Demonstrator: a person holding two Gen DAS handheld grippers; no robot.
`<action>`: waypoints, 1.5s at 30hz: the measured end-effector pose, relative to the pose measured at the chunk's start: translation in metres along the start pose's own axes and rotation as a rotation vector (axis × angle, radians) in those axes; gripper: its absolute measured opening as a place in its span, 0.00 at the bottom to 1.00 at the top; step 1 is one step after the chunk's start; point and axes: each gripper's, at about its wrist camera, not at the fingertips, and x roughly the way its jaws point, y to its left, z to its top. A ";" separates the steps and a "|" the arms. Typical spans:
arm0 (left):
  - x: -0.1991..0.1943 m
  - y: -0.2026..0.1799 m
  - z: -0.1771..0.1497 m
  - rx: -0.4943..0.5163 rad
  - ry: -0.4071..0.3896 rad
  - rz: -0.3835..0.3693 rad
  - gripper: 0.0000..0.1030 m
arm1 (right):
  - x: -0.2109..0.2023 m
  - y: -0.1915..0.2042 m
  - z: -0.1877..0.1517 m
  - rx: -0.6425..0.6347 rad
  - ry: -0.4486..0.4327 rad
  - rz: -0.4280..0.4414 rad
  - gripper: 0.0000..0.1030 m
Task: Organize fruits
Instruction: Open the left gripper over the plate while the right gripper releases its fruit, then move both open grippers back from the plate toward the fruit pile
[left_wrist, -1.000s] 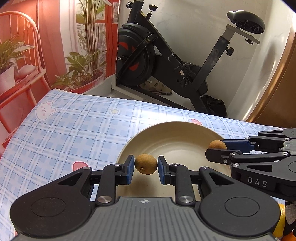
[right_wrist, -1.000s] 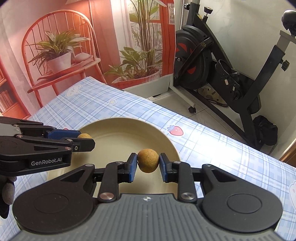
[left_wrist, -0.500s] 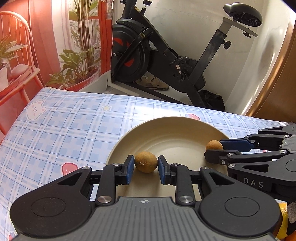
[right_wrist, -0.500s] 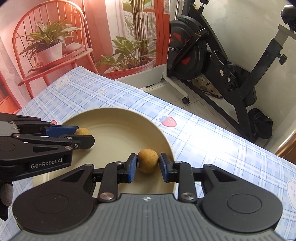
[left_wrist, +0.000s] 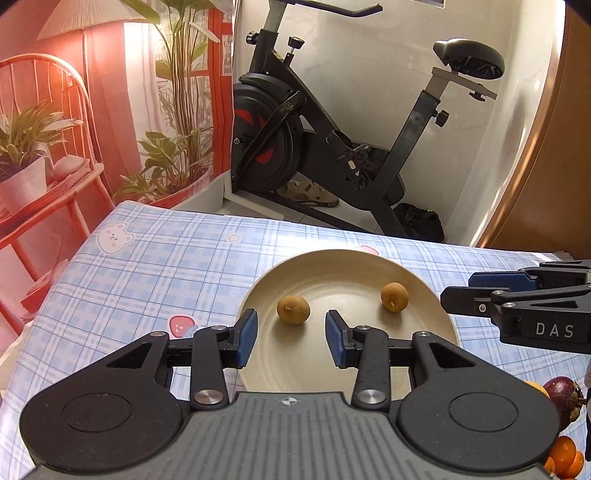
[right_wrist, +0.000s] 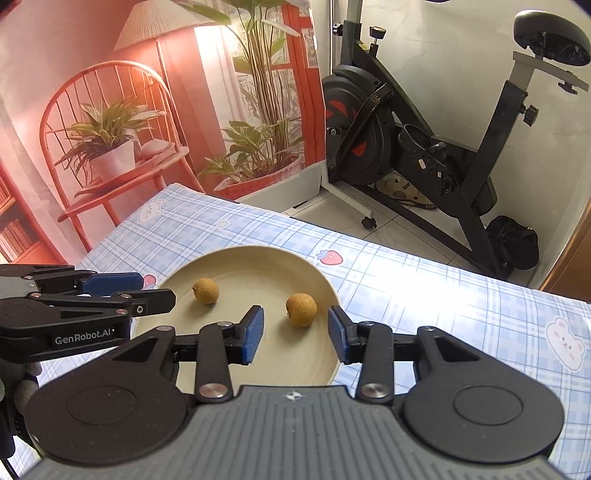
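Left wrist view: left gripper (left_wrist: 290, 338) sits low-centre of frame, jaws opening, blue pads clear of the fruit, nothing gripped. One small brown fruit (left_wrist: 293, 310) lies on the cream plate (left_wrist: 436, 317) just beyond and between the pads, not touching either. Second brown fruit (left_wrist: 394, 297) rests right of it, also on the plate, well apart from the first. Right gripper (left_wrist: 456, 290) comes in from the right edge, its tips just off the plate rim. Lower right corner: a dark purple fruit (left_wrist: 563, 400) w/ orange ones (left_wrist: 565, 456) below it, off the plate. So, judging by this, two pieces are placed and at least those few are left to sort.

Right wrist view: right gripper (right_wrist: 295, 334) low-centre, jaws opening too, released; the rounder brown fruit (right_wrist: 301, 304) lies on the plate (right_wrist: 328, 291) between its pads w/o contact. The other one (right_wrist: 205, 291) sits centre-left on the plate, near the left gripper (right_wrist: 159, 291) tips coming in from the left edge.

Materials: fruits look dull, rough-skinned, roundish, each w/ a small stem scar; likely to roll a bit. Plate is smooth, matte, shallow, w/ a raised rim. Tablecloth (right_wrist: 443, 295) is blue plaid, slightly glossy, w/ bear and strawberry prints. Gripper bodies are hard black plastic; pads look like blue rubber.
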 end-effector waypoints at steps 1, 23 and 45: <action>-0.006 -0.001 -0.001 0.005 -0.008 0.008 0.42 | -0.008 0.000 -0.003 0.007 -0.014 -0.004 0.41; -0.086 -0.045 -0.053 0.085 -0.049 -0.060 0.55 | -0.140 -0.030 -0.105 0.214 -0.165 -0.099 0.41; -0.075 -0.069 -0.029 0.057 -0.071 -0.113 0.62 | -0.169 -0.071 -0.111 0.273 -0.197 -0.178 0.47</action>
